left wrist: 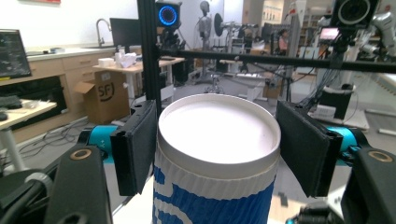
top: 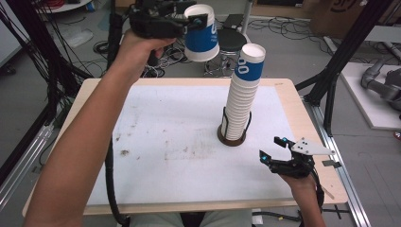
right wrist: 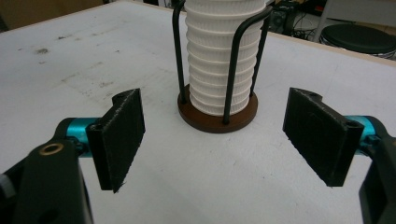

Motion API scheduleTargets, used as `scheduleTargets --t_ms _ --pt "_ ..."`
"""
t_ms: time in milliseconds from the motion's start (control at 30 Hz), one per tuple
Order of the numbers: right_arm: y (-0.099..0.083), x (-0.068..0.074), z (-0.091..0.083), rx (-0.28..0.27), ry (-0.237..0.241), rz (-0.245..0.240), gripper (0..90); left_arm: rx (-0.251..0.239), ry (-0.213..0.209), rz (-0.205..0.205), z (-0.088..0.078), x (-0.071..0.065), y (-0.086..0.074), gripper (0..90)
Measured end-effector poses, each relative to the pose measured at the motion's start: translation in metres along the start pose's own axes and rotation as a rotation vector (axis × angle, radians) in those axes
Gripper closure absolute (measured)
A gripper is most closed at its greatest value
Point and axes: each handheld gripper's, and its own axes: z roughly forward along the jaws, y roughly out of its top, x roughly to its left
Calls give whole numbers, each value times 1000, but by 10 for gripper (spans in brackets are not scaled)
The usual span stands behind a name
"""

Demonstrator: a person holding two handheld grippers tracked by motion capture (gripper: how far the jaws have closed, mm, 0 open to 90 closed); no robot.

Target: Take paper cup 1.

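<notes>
Left gripper point(top: 191, 21) has its jaws clamped on a blue-and-white paper cup point(top: 201, 33), held up in the air past the far edge of the counter point(top: 283, 101), tilted, its inside looking empty and white. Right gripper point(top: 273, 149) sits low near the front right with jaws wide, nothing between them. The tall cup stack point(top: 241, 94) stands in a wire holder point(right wrist: 217, 114) mid-counter, just ahead of the right jaws.

**One cup aloft, the rest stacked**

A white ribbed paper cup with a blue band point(top: 201, 34) hangs upside down above the table's far edge, left of the tall stack of matching paper cups point(top: 242, 97), which stands upright, slightly leaning, in a brown-based black wire holder point(top: 232, 136)
</notes>
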Motion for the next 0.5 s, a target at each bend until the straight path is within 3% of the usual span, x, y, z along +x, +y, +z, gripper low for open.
scheduleTargets --t_ms 233,500 --pt "1 5 4 11 8 -11 211 15 28 -18 -39 10 -31 316" --pt "1 9 7 17 30 -22 211 32 50 -20 -71 10 -64 316"
